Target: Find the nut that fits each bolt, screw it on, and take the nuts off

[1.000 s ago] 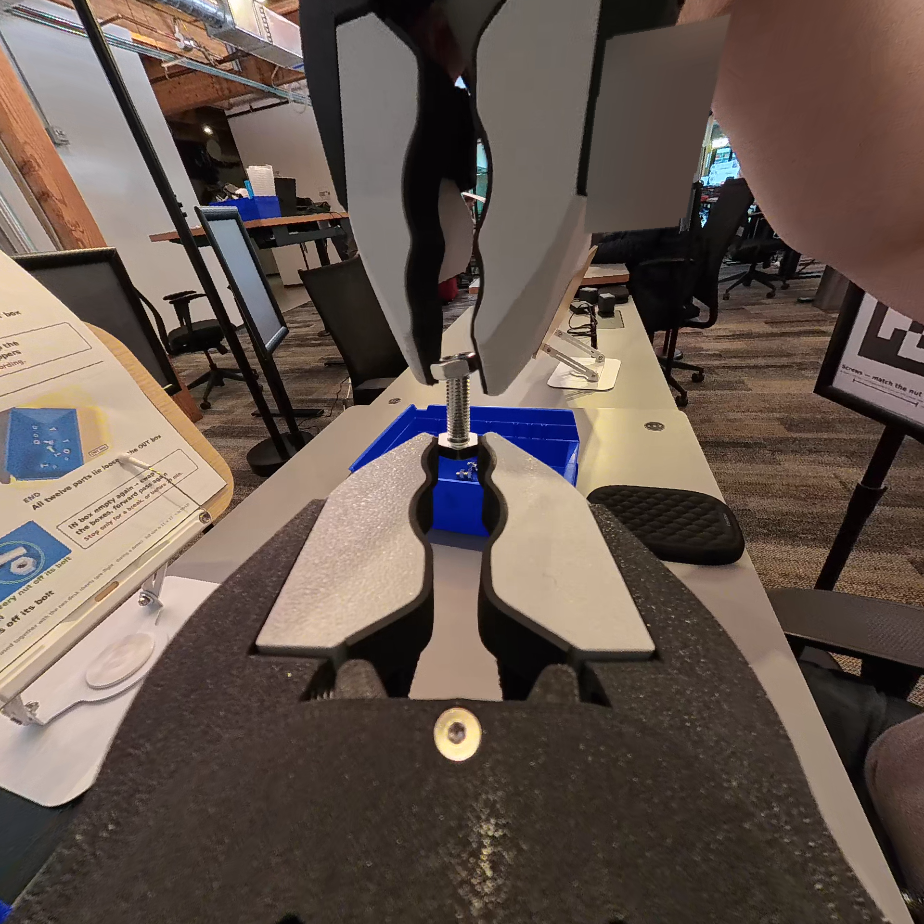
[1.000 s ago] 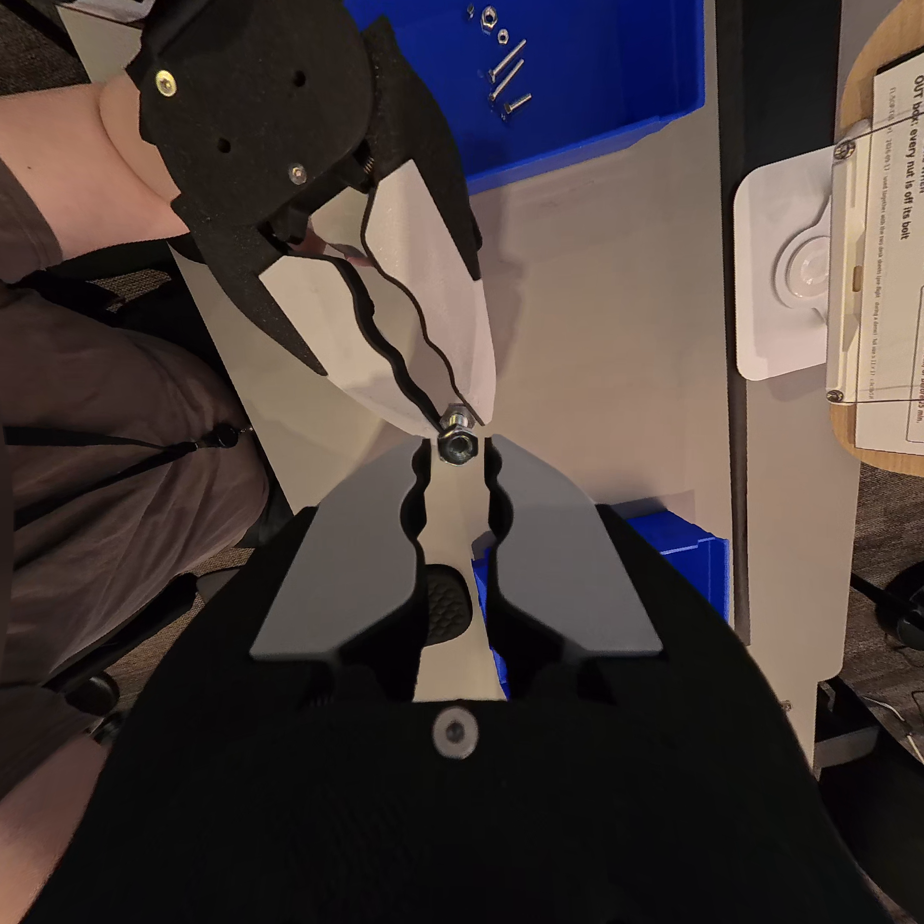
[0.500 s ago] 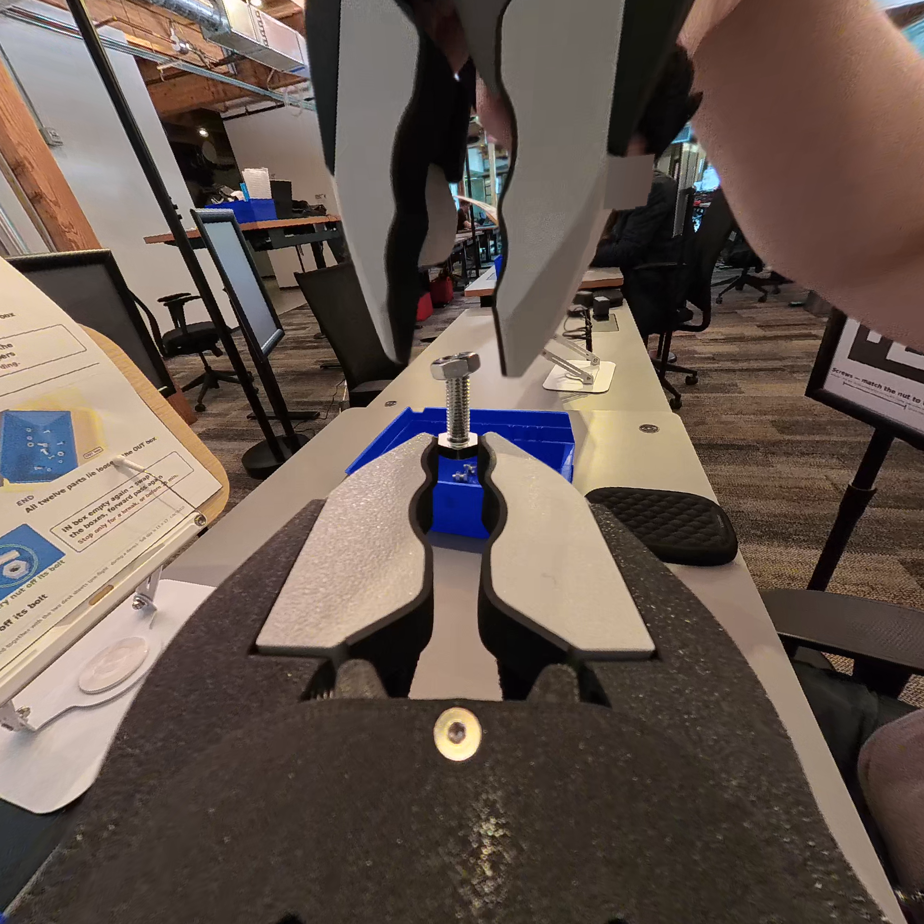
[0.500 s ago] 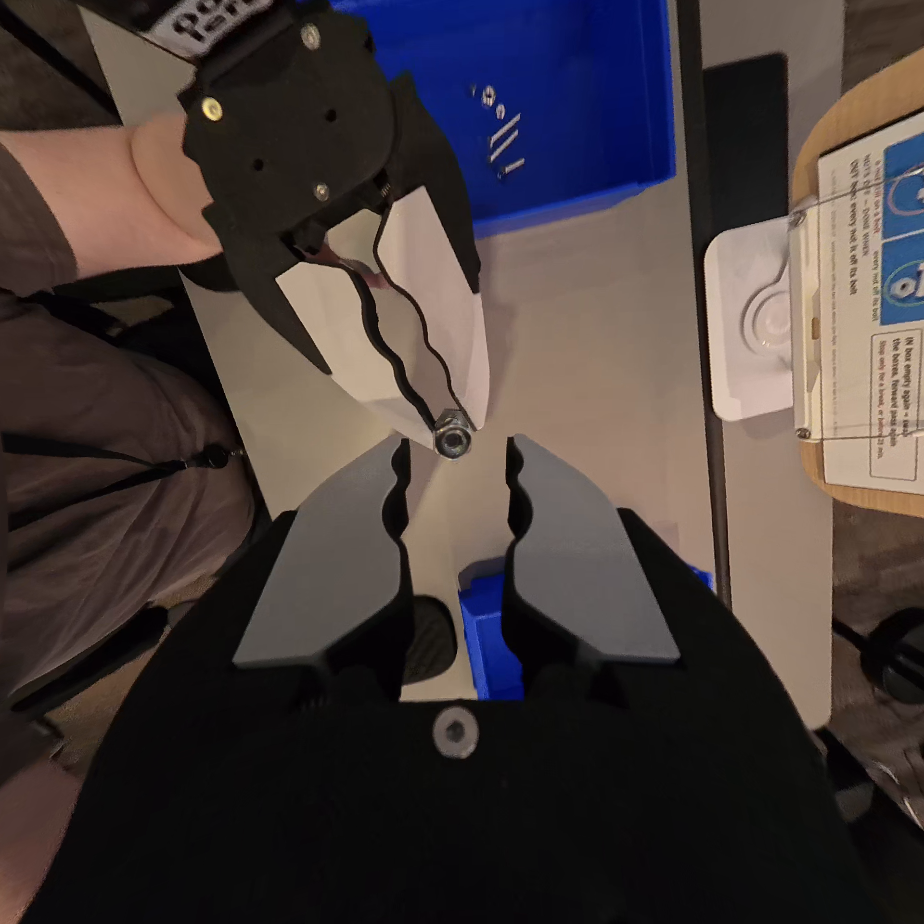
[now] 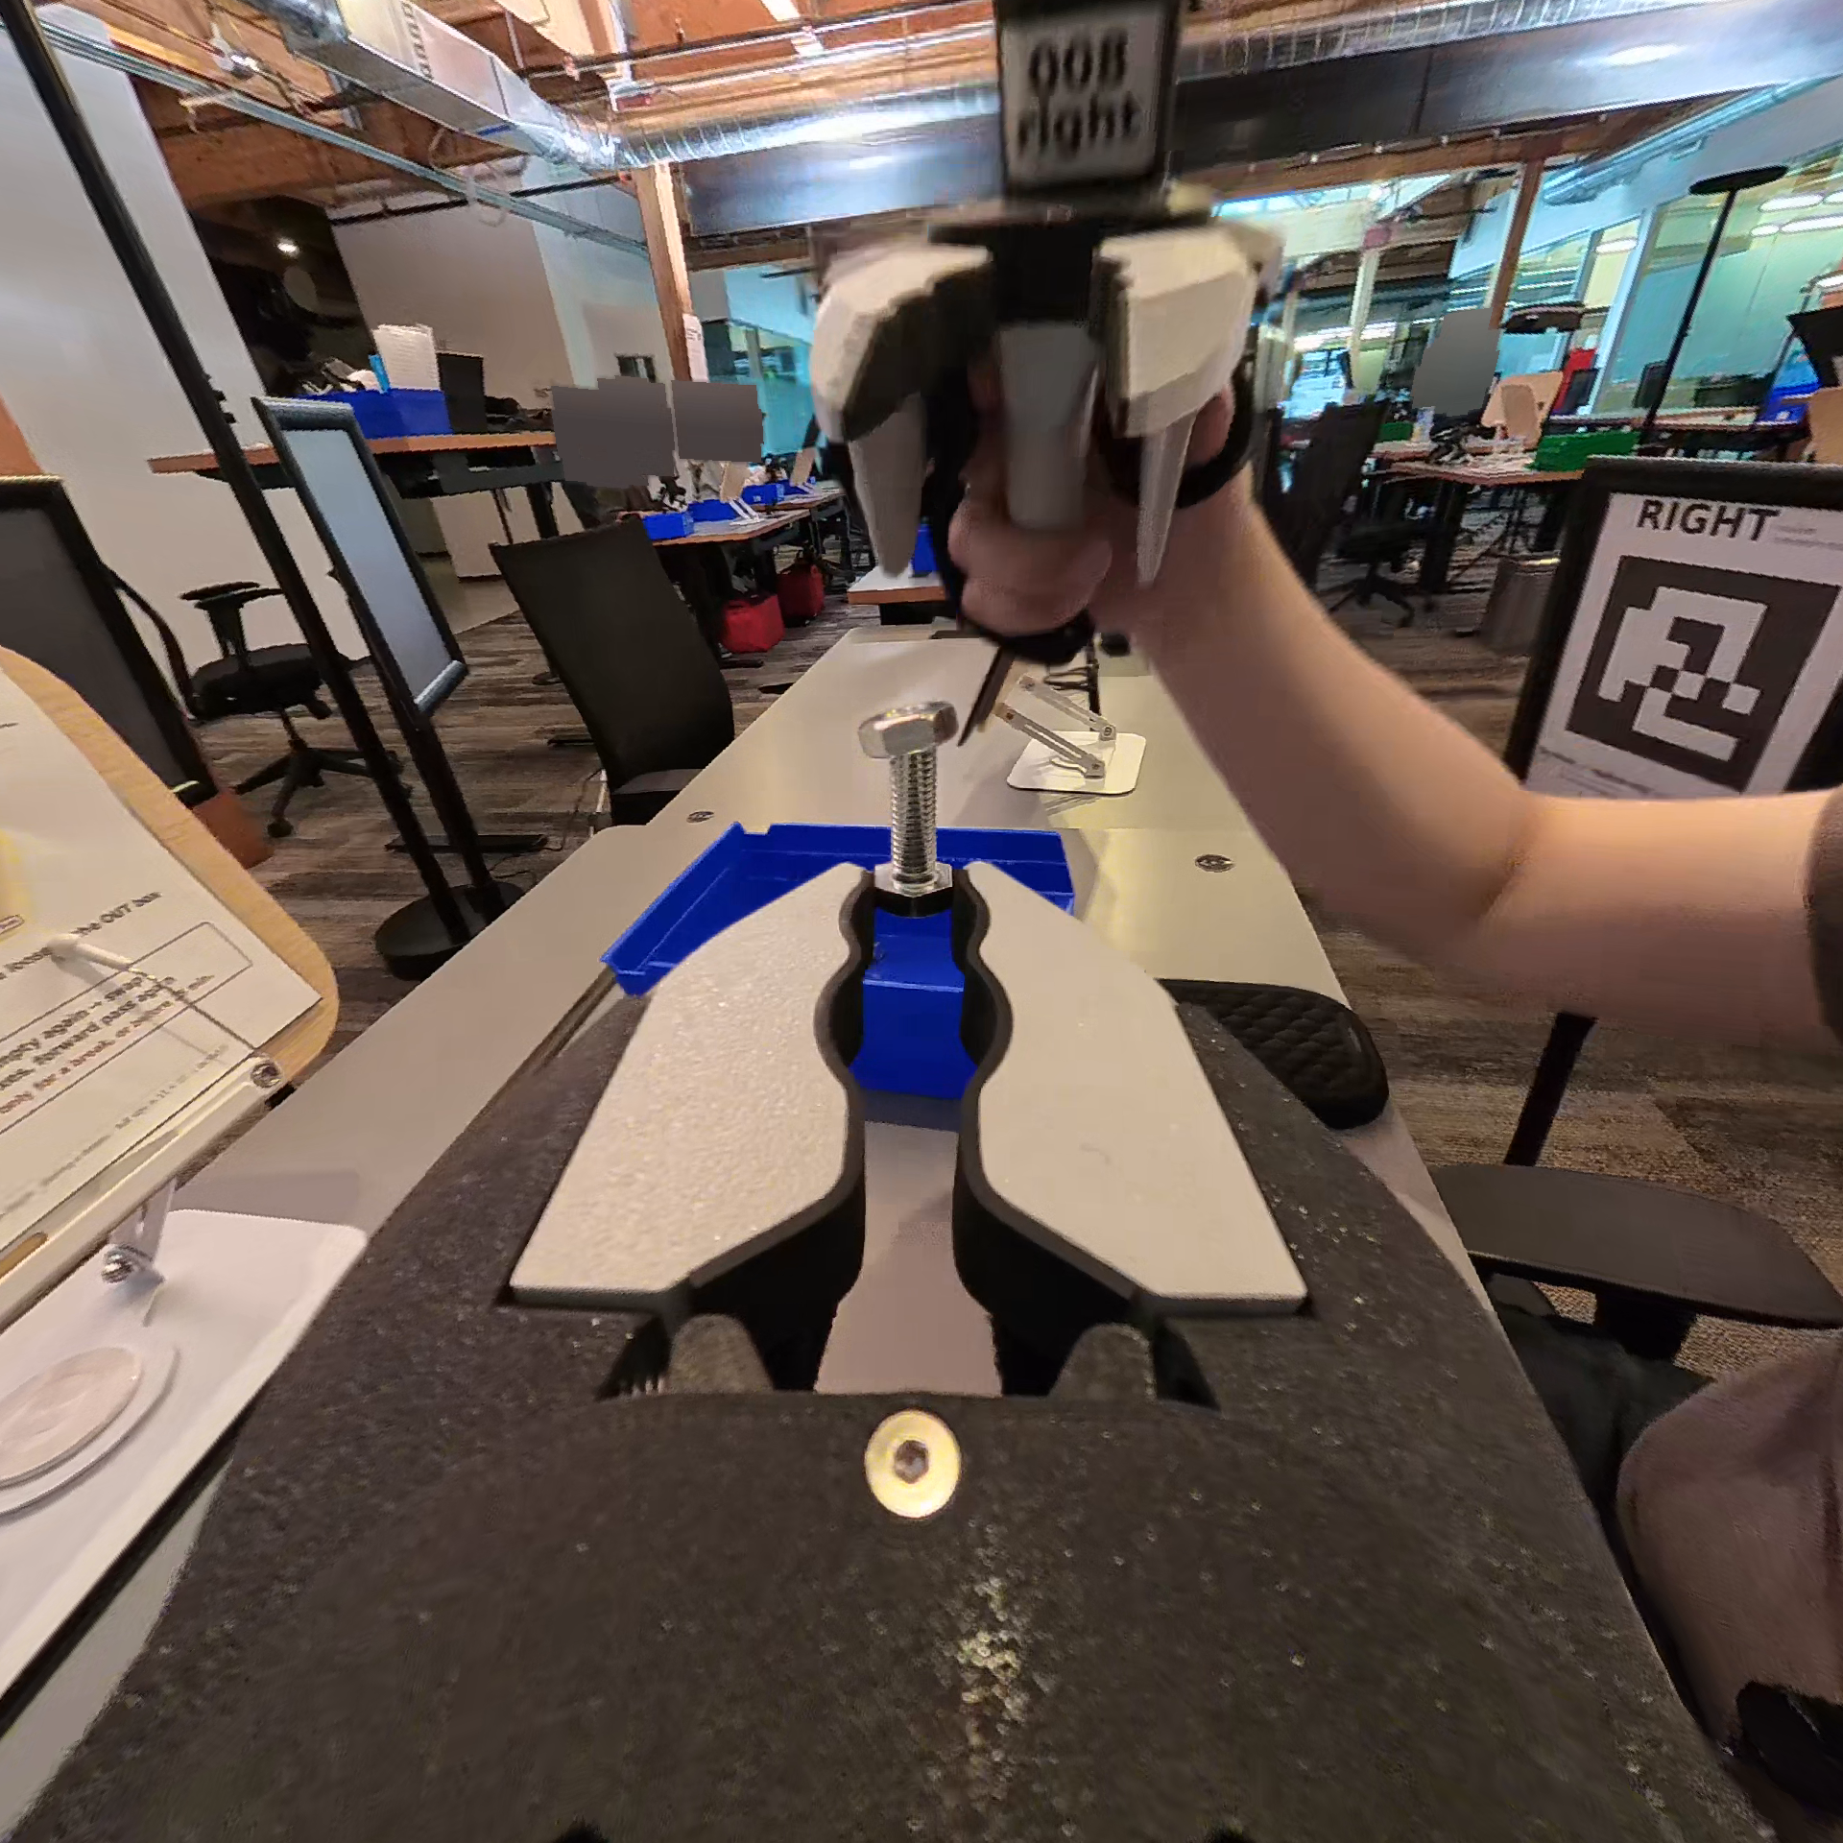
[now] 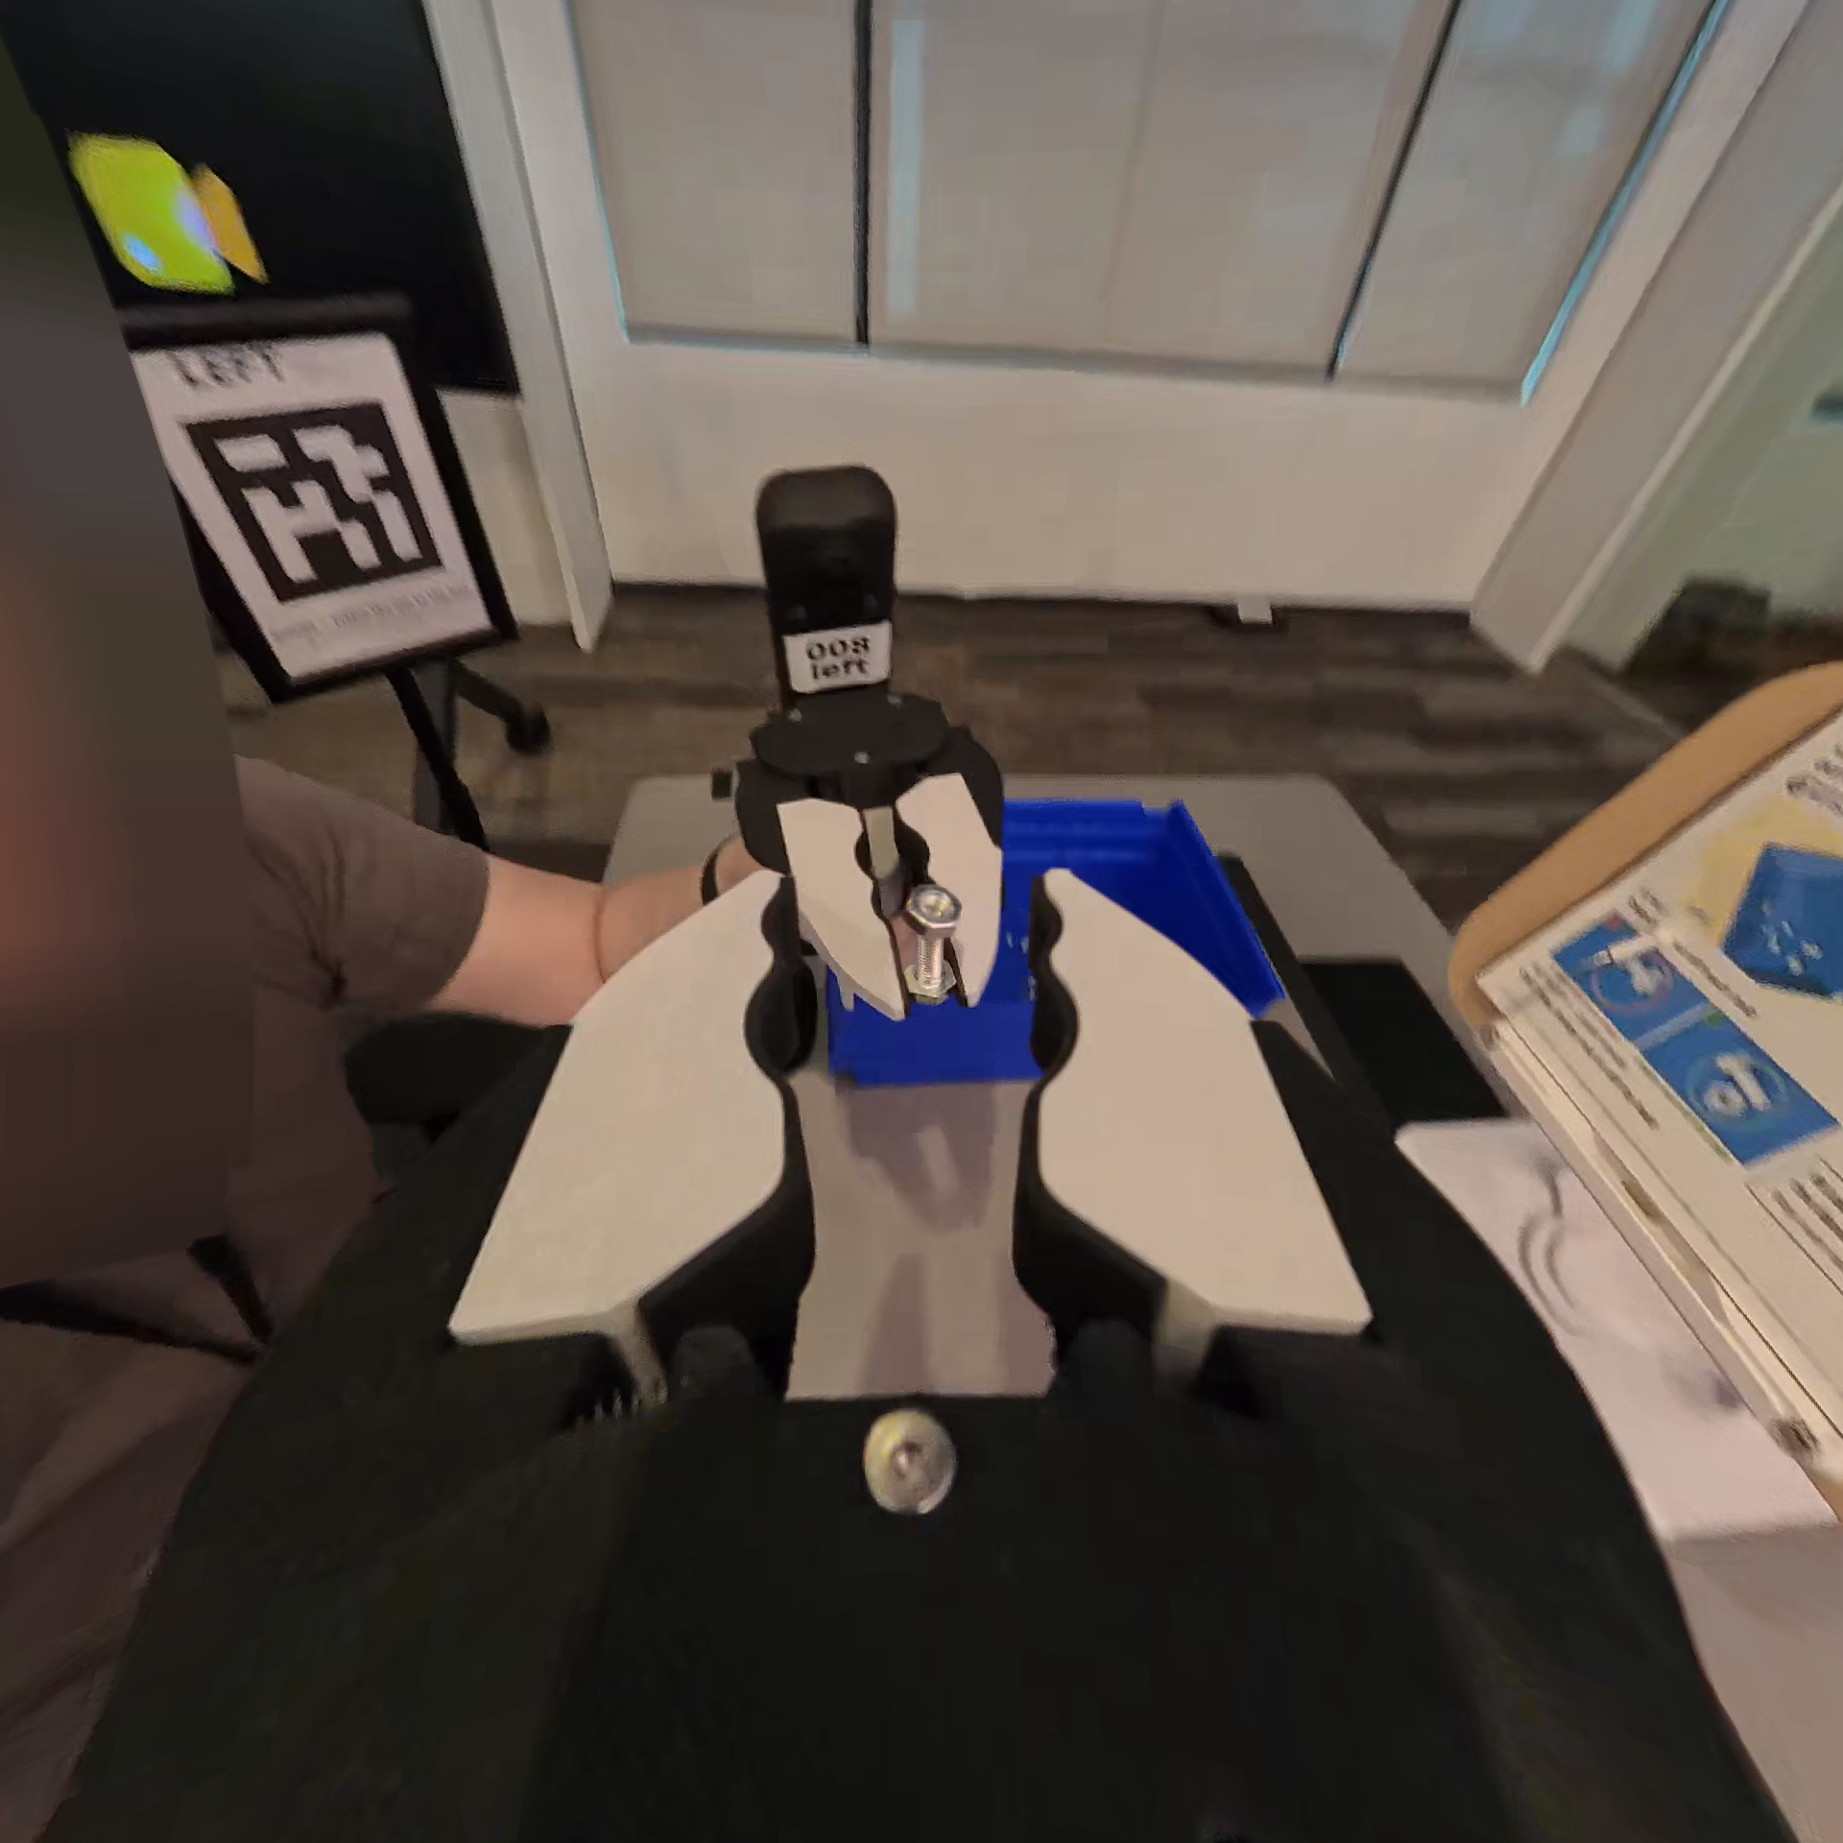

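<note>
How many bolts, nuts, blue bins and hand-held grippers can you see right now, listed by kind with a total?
Bolts: 1, bolt standing upright
Nuts: 1, nut on the bolt's lower end, clamped by the left hand-held gripper
Blue bins: 2, far bin and near bin
Hand-held grippers: 2, with the right hand-held gripper open and empty
Total: 6

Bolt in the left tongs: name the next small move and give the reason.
Probably bring the open right tongs back onto the bolt head for another turn. The left tongs clamp the nut at the shaft's lower end, the bolt stands upright, and the right tongs are apart from it.
</note>
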Demonstrator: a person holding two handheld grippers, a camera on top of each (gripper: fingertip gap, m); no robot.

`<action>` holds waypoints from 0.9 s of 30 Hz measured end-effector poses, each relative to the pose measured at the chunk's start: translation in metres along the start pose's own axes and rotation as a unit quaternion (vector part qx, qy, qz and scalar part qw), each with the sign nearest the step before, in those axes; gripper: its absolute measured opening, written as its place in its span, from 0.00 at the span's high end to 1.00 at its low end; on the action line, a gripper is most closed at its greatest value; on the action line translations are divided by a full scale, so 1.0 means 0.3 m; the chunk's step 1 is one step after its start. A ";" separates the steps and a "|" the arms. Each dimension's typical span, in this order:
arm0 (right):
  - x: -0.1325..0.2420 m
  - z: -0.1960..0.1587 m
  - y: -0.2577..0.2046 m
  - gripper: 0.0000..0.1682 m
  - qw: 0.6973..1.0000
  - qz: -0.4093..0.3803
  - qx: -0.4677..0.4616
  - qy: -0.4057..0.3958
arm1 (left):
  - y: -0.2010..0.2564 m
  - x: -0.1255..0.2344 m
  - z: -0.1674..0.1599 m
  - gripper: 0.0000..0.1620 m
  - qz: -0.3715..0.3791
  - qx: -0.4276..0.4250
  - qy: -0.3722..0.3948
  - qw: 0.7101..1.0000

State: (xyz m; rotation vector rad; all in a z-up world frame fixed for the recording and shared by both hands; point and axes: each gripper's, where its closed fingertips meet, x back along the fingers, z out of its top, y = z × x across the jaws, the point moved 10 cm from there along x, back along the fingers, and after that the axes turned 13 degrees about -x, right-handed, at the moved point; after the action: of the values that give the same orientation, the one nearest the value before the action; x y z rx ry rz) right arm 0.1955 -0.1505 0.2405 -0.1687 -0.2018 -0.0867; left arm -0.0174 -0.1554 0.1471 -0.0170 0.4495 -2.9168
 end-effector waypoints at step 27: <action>-0.031 -0.308 0.097 0.81 0.957 0.246 -0.012 0.154 | 0.072 -0.140 -0.083 0.91 -0.134 0.020 0.049 0.990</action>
State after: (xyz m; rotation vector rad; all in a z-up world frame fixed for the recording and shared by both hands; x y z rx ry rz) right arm 0.2073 -0.1374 0.1448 -0.2224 0.1556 0.3789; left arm 0.0267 -0.1602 0.1176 0.0778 0.4329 -3.2012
